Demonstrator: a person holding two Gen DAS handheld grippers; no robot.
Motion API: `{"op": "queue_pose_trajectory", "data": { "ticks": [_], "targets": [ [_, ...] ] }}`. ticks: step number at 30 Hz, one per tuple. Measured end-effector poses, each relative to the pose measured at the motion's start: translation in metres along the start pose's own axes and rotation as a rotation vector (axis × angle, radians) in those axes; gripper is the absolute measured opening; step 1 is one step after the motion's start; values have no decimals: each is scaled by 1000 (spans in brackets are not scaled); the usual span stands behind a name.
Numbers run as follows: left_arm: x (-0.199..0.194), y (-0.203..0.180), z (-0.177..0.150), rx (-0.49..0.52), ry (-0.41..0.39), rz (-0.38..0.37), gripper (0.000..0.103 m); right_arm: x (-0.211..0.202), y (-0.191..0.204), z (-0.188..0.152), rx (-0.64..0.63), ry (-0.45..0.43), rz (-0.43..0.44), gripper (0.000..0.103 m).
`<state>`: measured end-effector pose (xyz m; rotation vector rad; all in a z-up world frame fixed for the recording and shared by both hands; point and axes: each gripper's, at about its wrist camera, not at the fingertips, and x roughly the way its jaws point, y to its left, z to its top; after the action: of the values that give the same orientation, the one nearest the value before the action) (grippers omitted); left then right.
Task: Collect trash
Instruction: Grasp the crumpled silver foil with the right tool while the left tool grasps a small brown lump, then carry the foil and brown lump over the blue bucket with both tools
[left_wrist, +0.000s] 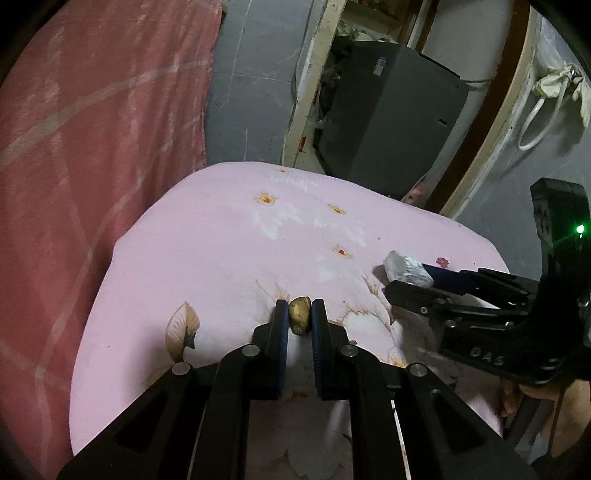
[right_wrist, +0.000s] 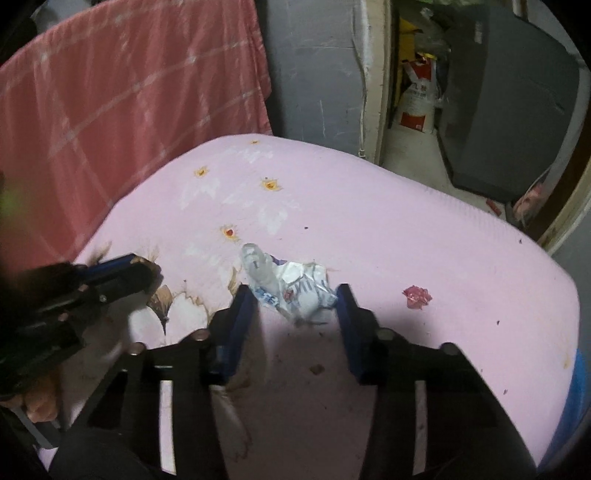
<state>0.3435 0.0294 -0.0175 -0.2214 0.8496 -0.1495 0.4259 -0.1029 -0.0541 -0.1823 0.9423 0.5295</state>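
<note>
2 handheld grippers work a pink flowered sheet strewn with litter. The left gripper is pinched onto a small yellowish scrap, held between its tips just above the sheet. The right gripper stands wide apart around a crumpled white wrapper, which lies on the sheet directly ahead between its fingertips, long axis slanting from far-left to near-right, apparently untouched by either pad. A small red scrap lies just right of the right gripper's right finger, well away from the left gripper. The wrapper looks next, needing only a squeeze.
</note>
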Motion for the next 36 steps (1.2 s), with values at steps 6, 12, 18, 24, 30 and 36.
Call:
{"op": "queue_pose_trajectory", "data": {
  "ticks": [6,12,18,24,30,36],
  "targets": [
    [-8,0,-3,-3,-16,-12,9,-8,-1,-5,-13,-19,-19,19],
    [-22,-13,-6,23,-72,-28,9,-42,-5,-20,9,-127,-20,18],
    [-40,-36,-5,48,-137,-84,9,-95,-8,-42,27,-285,-73,18],
    [-70,-75,-3,91,-250,-140,9,-163,-18,-64,39,-455,-167,19],
    [-99,-118,-2,147,-355,-197,9,-222,-30,-81,68,-585,-229,19],
    [-123,-162,-4,208,-445,-243,9,-265,-41,-101,96,-673,-292,19]
  ]
}}
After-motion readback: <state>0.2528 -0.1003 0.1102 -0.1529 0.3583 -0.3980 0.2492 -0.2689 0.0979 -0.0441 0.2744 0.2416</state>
